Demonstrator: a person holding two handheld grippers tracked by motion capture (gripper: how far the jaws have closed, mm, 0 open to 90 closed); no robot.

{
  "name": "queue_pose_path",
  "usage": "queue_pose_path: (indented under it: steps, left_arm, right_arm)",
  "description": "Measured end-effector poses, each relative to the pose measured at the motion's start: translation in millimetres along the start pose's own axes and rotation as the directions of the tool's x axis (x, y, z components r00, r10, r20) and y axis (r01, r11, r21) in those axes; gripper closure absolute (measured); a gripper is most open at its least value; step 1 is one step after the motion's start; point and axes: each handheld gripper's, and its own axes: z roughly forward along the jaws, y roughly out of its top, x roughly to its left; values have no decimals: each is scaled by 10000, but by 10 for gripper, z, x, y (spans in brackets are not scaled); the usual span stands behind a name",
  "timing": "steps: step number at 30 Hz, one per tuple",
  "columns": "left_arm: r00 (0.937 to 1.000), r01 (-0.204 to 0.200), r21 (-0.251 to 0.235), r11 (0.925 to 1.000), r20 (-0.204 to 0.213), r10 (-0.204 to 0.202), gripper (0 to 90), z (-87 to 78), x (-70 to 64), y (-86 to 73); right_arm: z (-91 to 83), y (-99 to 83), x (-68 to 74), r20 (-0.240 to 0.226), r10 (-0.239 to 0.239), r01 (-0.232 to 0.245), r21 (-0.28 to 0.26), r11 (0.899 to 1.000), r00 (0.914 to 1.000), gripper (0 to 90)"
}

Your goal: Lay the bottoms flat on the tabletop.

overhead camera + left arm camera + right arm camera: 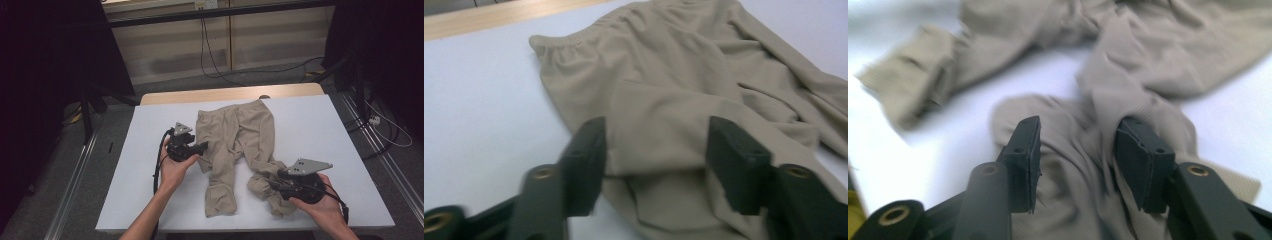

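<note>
Beige footed pants spread across a white tabletop, waistband toward the far edge. Left hand-held gripper wide open above one pant leg (fabric between the jaws, unpinched). Right hand-held gripper likewise open, straddling the crumpled other leg near its bunched foot end.
</note>
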Motion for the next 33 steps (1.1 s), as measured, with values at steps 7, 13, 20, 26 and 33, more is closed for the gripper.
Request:
queue_pose_path:
  steps: [7,13,20,26,33]
  left_arm:
    - [9866,-595,-234,9980,1508,624,611,-331,-406,-139]
    - [9467,-2181,680,9735,2571,1941,577,-48,-850,-320]
    - [9167,-3433,1743,9229,2760,2888,516,76,-1068,-461]
    - [9207,-2839,1144,9520,3097,2373,884,-196,-959,-407]
    - [9375,-1774,113,9841,3062,1655,887,-619,-693,-396]
  right_arm:
    - [111,117,123,-665,-177,153,-358,9992,9976,736]
    - [213,62,179,-849,-368,372,36,9993,9957,800]
    - [206,11,185,-890,-302,317,152,9994,9956,787]
    - [241,28,214,-933,-352,370,176,9992,9950,787]
    - [327,80,326,-1073,-718,755,306,9967,9916,772]
